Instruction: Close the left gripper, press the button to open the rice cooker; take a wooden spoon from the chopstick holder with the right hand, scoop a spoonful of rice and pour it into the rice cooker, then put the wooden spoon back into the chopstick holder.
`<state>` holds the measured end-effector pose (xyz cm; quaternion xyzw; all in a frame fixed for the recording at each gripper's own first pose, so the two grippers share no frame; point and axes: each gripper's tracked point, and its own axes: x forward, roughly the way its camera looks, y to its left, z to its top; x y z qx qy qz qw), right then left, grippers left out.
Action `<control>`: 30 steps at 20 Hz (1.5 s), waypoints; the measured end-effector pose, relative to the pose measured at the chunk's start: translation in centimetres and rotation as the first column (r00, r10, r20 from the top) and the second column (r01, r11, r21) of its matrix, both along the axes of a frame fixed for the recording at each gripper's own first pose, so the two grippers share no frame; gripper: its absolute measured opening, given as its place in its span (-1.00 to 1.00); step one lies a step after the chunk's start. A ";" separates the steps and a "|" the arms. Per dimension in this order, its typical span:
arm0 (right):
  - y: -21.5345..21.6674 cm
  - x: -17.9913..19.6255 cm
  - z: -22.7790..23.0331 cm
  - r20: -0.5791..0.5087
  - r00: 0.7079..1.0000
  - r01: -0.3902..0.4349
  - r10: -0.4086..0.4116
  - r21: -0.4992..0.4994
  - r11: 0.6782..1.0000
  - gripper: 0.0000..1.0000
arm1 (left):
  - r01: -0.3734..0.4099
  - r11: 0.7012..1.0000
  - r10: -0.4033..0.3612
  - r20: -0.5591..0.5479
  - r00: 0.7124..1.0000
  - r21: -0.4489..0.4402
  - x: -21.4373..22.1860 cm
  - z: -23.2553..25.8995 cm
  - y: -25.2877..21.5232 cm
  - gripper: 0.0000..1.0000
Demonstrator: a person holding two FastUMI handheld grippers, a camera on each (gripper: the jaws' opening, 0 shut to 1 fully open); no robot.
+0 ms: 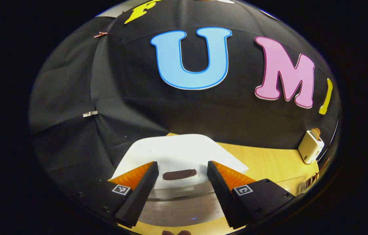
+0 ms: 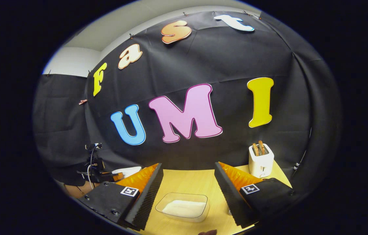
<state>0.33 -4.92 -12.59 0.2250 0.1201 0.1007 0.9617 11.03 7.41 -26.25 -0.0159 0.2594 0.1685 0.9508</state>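
Between the fingers of my left gripper [image 1: 179,186], which stand wide apart and hold nothing, I see the rice cooker [image 1: 177,156] directly below and in front. Its lid is down, so the first step is not yet done. Near the front edge of the lid there is a dark oval part [image 1: 180,174], which I judge to be the button. To press it well, I think I should first bring the two fingers together into one blunt tip, then place this tip over the middle of the button and push straight down, not at an angle, so that it does not slide off the smooth lid.

My right gripper [image 2: 188,192] is also released and empty. Just in front of it, on the wooden table [image 2: 187,182], lies a clear container of rice [image 2: 184,206]. Farther back from this container, to the right, a white toaster [image 2: 261,160] stands against the black cloth. I cannot make out the chopstick holder or the wooden spoon.
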 end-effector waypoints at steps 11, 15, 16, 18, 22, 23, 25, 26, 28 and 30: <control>-0.6 0.1 -0.6 -0.012 1.000 -0.010 0.010 0.007 1.000 0.95 | -0.005 1.000 0.005 -0.101 0.995 -0.008 -0.5 -3.4 -0.1 1.00; -0.3 0.1 -0.3 0.001 1.000 -0.022 0.022 0.011 1.000 0.96 | -0.004 1.000 0.005 -0.083 0.997 0.006 -0.6 -3.5 -0.1 1.00; -0.3 0.1 -0.1 0.006 1.000 -0.022 0.022 0.012 1.000 0.96 | -0.002 1.000 0.002 -0.077 0.997 0.006 -0.4 -3.2 0.0 1.00; -0.5 0.2 0.0 0.012 1.000 -0.019 0.019 0.018 1.000 0.95 | 0.008 1.000 -0.008 -0.077 0.997 0.003 -0.3 -3.0 -0.2 0.99; -0.7 0.1 -0.1 0.010 1.000 -0.016 0.015 0.016 1.000 0.96 | 0.016 1.000 -0.016 -0.052 0.999 -0.002 -0.6 -2.0 -0.2 0.96; -0.6 0.1 -0.1 0.011 1.000 -0.019 0.019 0.015 1.000 0.96 | 0.022 1.000 -0.022 -0.025 0.999 -0.004 -0.7 -0.9 -0.3 0.91; -0.3 0.0 -0.1 0.006 1.000 -0.026 0.026 0.011 1.000 0.96 | 0.044 0.999 -0.044 0.014 0.999 -0.006 -1.5 0.6 -0.9 0.91; -0.1 0.0 -0.1 0.005 1.000 -0.029 0.029 0.008 1.000 0.95 | 0.057 0.998 -0.057 0.033 0.998 -0.012 -1.8 1.5 -1.3 0.91; 0.1 -0.1 -0.1 0.005 0.999 -0.036 0.036 0.001 0.999 0.95 | 0.083 0.996 -0.081 0.076 0.994 -0.023 -2.4 3.3 -2.1 0.91; 0.4 -0.2 -0.3 0.000 0.999 -0.047 0.047 -0.012 0.999 0.95 | 0.104 0.994 -0.099 0.120 0.988 -0.033 -3.0 5.1 -2.9 0.91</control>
